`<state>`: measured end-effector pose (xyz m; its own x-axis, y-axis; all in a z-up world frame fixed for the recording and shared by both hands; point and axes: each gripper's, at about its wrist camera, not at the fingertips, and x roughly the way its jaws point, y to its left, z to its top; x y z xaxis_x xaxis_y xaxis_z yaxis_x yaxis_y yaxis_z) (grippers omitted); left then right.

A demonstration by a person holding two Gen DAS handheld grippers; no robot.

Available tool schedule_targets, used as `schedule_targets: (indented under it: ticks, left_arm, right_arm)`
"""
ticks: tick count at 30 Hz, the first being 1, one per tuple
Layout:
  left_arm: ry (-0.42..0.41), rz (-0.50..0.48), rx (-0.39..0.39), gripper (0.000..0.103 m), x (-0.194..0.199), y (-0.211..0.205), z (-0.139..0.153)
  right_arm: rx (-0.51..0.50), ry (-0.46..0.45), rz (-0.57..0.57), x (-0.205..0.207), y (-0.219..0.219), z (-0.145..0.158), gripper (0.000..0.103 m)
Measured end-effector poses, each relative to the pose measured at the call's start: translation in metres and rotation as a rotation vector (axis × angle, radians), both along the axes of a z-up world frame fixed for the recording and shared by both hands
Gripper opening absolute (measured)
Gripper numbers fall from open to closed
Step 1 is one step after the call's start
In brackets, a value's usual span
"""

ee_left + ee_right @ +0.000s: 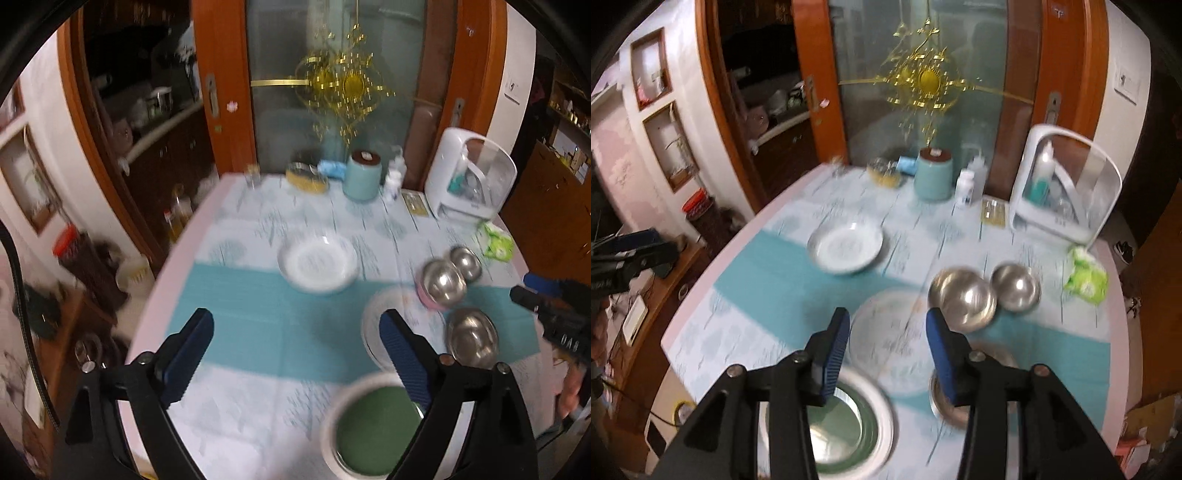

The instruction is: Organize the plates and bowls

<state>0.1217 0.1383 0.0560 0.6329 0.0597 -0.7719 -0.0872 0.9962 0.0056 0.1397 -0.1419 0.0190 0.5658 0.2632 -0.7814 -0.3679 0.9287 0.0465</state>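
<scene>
Both grippers hang above a cloth-covered dining table [236,295] with nothing held between their blue pads: the left gripper [297,350] stands spread wide, the right gripper [886,350] parted to a moderate gap. No earlier view is on hand, and both pictures are smeared by motion. The dishes to be sorted lie scattered ahead and below. A white deep plate [317,264] sits alone toward the middle of the table, well apart from the rest. A flat pale plate [890,347] lies directly under the right gripper's line of sight, showing through its open jaws. Just beyond it, a large steel bowl [962,297] touches or nearly touches a small steel bowl [1015,286]; a third steel bowl [472,336] sits closer in, half hidden behind the right finger in the right wrist view. A white-rimmed green dish [373,428] lies nearest the person, below the left gripper's right finger. By position, the right gripper looks the nearer to the flat plate and the steel bowls, the left to the green dish and the lone white plate. Round dishes offer no long axis; a rim grip from above seems likely. Stacking has apparently not begun.
</scene>
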Motion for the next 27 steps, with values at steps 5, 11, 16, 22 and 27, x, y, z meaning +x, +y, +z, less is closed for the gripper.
schedule_targets:
  ticks: [5, 11, 16, 22, 27]
  left_arm:
    - [-0.001, -0.043, 0.021, 0.099, 0.065, 0.021, 0.001]
    - [0.114, -0.057, -0.008, 0.099, 0.163, 0.053, -0.053]
    - [0.255, -0.016, -0.044, 0.099, 0.225, 0.074, -0.127]
    - [0.383, -0.023, -0.087, 0.097, 0.276, 0.079, -0.219]
    - [0.434, -0.054, -0.115, 0.093, 0.293, 0.073, -0.262]
  right_arm:
    - [0.031, 0.048, -0.032, 0.073, 0.016, -0.004, 0.044]
    - [0.032, 0.128, -0.042, 0.148, 0.039, -0.037, 0.044]
    - [0.078, 0.259, -0.058, 0.197, 0.052, -0.089, 0.044]
    - [0.151, 0.418, -0.097, 0.233, 0.069, -0.165, 0.044]
    - [0.200, 0.497, -0.128, 0.249, 0.079, -0.209, 0.044]
